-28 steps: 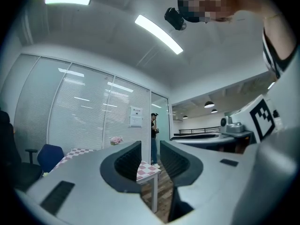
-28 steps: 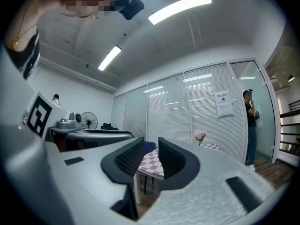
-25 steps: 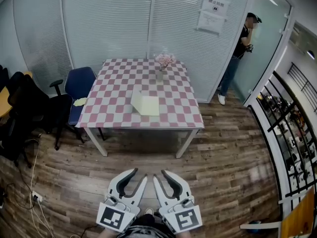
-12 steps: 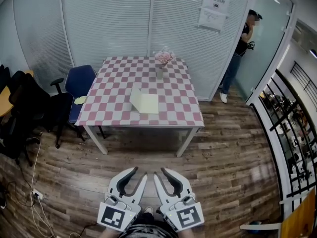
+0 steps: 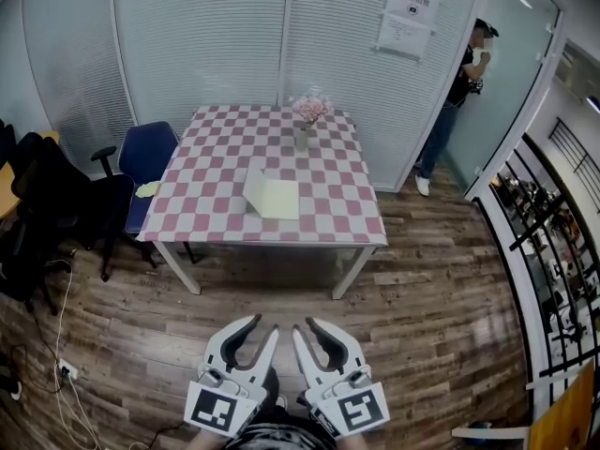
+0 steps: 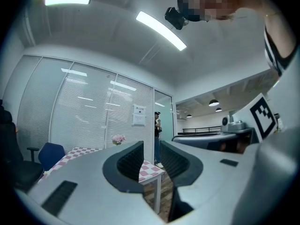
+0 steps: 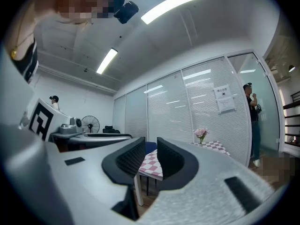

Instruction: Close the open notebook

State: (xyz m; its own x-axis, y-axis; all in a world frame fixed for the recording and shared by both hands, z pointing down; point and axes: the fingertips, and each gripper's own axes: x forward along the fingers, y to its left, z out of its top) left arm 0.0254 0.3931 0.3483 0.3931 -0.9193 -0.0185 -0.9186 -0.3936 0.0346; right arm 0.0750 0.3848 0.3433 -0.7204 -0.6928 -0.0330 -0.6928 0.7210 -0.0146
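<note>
Two grippers are held side by side at the bottom of the head view, over the wood floor and well apart from the table.

1. Left gripper: jaws stand apart, with nothing between them.
2. Right gripper: jaws stand apart by a narrower gap, with nothing between them.

The open notebook lies on the pink-and-white checked table, near its front edge, with its left leaf tilted up. A vase of pink flowers stands behind it. A blue chair stands at the table's left side.
</note>
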